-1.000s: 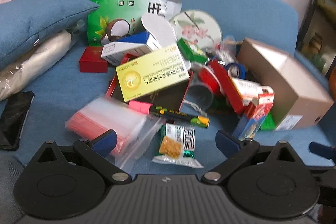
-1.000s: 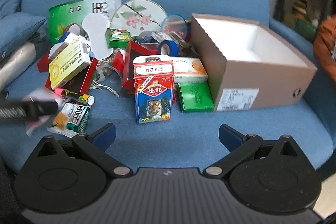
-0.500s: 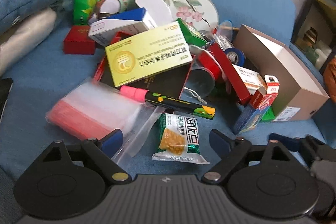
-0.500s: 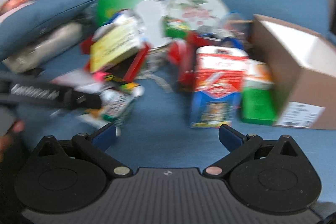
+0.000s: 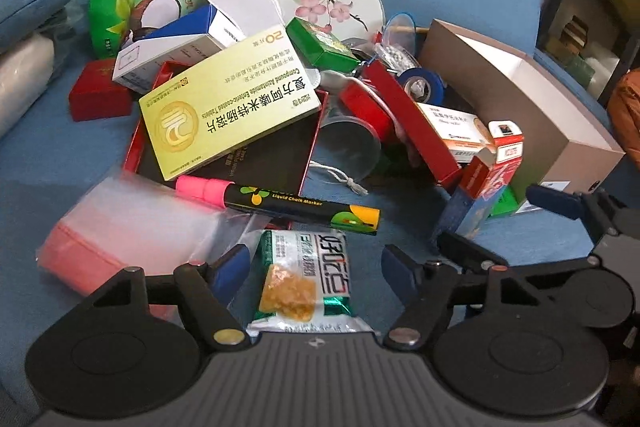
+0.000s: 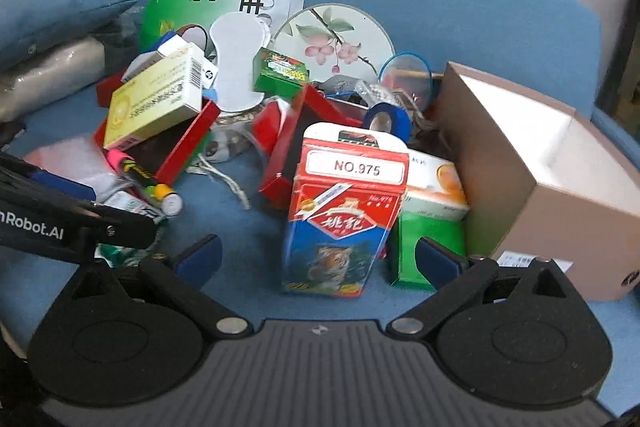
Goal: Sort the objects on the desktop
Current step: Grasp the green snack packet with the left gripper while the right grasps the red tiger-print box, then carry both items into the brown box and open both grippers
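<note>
**Both claws spread over a heap of clutter on a blue sofa seat**

The left gripper (image 5: 316, 267) is spread wide, its blue-padded fingers straddling a green snack packet (image 5: 306, 281) that lies flat on the blue sofa seat (image 5: 48, 163); the pads stand apart from the packet's edges. Just beyond the packet lies a liquid chalk marker (image 5: 280, 201) with a pink cap, and to its left a clear zip bag (image 5: 132, 227) with a pink strip. Behind the marker, a yellow medicine box (image 5: 228, 111) rests tilted on an open red box (image 5: 224, 163).

The right gripper (image 6: 320, 259) is also spread, holding nothing. A red and blue playing-card box (image 6: 344, 211) marked NO.975 stands upright between and just ahead of its fingers. A green box (image 6: 424, 239) sits just right of the card box, beside an open brown cardboard box (image 6: 536, 183). A roll of blue tape (image 6: 386, 121) and a floral round fan (image 6: 334, 43) lie farther back.
</note>
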`<state>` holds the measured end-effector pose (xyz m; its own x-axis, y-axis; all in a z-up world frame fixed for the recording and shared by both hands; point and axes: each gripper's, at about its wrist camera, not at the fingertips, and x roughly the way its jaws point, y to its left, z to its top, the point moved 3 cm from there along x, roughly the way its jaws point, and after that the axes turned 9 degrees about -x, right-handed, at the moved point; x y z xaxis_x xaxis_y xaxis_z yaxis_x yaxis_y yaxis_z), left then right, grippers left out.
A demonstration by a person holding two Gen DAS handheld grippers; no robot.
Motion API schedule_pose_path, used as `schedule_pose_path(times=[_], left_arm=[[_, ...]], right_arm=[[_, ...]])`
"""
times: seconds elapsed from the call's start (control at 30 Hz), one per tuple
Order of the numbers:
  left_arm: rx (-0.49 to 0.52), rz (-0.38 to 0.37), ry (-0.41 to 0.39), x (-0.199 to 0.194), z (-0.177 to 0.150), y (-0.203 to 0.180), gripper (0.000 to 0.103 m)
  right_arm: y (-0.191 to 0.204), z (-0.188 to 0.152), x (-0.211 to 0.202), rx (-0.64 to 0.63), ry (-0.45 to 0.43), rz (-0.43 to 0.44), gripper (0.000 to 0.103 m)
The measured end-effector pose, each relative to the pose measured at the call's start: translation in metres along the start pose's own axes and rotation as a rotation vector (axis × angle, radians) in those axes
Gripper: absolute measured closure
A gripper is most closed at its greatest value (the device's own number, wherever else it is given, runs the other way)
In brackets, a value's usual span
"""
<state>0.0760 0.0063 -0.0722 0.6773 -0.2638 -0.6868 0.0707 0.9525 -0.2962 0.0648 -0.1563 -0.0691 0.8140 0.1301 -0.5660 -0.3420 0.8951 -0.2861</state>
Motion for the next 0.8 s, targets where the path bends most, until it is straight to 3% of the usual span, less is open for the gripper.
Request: schedule_pose_path(times=[0.07, 0.27, 0.37, 0.53, 0.8], left_arm=[[0.014, 0.019, 0.024, 0.008, -0.002, 0.002, 0.033], [0.012, 0.009, 0.038, 0.016, -0.005, 0.004, 0.036], [0.024, 0.000, 0.031, 0.017, -0.005, 0.002, 0.044], [0.035, -0.001, 0.041, 0.015, -0.007, -0.002, 0.050], [0.071, -0.081, 0.080, -0.010, -0.014, -0.016, 0.053]], right_arm=[[-0.001, 0.000, 0.006, -0.017, -0.002, -0.015, 0.019], [-0.005, 0.001, 0.016, 0.003, -0.011, -0.004, 0.027], [-0.005, 0.002, 0.020, 0.017, -0.020, 0.013, 0.043], [-0.007, 0.001, 0.014, 0.068, -0.031, 0.048, 0.043], [-0.021, 0.003, -0.020, 0.114, -0.091, 0.042, 0.043]])
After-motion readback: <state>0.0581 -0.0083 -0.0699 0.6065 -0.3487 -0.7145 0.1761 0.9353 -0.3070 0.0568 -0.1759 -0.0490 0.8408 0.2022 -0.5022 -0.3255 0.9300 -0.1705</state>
